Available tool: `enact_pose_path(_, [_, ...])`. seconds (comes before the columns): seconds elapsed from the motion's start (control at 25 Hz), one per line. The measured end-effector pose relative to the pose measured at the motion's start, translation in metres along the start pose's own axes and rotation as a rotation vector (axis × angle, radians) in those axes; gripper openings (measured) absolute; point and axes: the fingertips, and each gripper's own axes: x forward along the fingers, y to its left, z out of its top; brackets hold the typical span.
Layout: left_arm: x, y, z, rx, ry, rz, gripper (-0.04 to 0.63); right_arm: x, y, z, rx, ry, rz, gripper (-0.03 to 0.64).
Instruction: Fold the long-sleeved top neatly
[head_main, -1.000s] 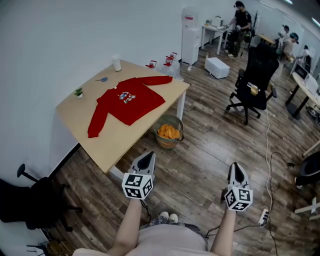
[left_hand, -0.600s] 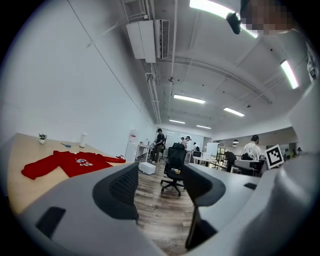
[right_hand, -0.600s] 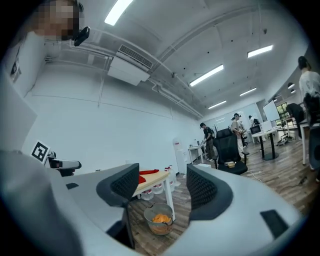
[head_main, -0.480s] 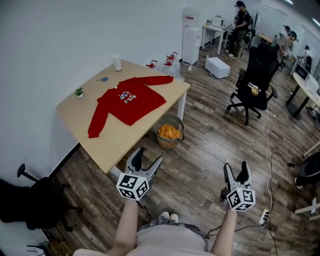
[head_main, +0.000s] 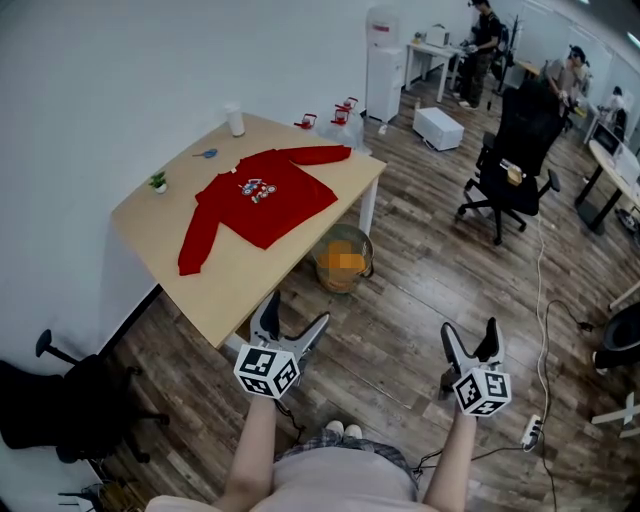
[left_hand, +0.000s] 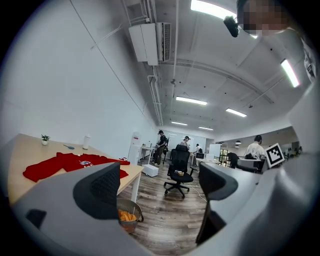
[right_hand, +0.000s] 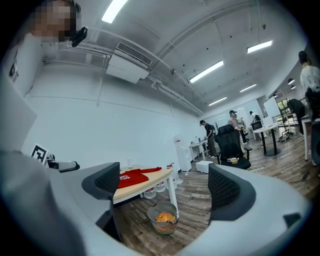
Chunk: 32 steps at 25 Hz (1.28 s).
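The red long-sleeved top lies spread flat on the light wooden desk, front side up with a small printed picture on the chest. One sleeve stretches along the far edge toward the desk's right corner. The other runs down toward the near left side. No hand-held gripper touches it; both are well apart from it.

The person stands back from the desk on the wooden floor, holding both tools out in front of the body and pointing them roughly level. The left hand-held gripper hangs near the desk's near corner, its jaws opening, already spread wide, with nothing between them. The right hand-held gripper is out over open floor, its jaws also opening and wide apart, with only air between the pads. In each gripper view the room shows plainly through the gap.

On the desk beyond the top stand a white cup and a small potted plant, both apart from the cloth. A wire basket sits on the floor beside the desk leg, holding something orange. Farther off are a black office chair, a white water dispenser, and a few people at other desks.
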Motion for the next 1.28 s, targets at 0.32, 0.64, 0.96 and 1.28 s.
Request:
enact_pose_path(0.32, [0.006, 0.016, -0.002, 0.018, 0.001, 0.003, 0.474, 0.021, 0.003, -0.018, 0.017, 0.012, -0.014, 0.534])
enact_pose_path(0.64, [0.018, 0.041, -0.002, 0.019, 0.011, 0.043, 0.474, 0.059, 0.015, -0.024, 0.020, 0.030, 0.035, 0.526])
enact_pose_path(0.96, [0.055, 0.085, -0.005, 0.025, 0.018, 0.103, 0.472, 0.133, 0.024, -0.025, -0.007, 0.034, 0.114, 0.517])
enact_pose_path(1.28, [0.123, 0.165, 0.007, 0.044, -0.021, 0.221, 0.472, 0.281, 0.042, -0.022, -0.010, 0.021, 0.258, 0.509])
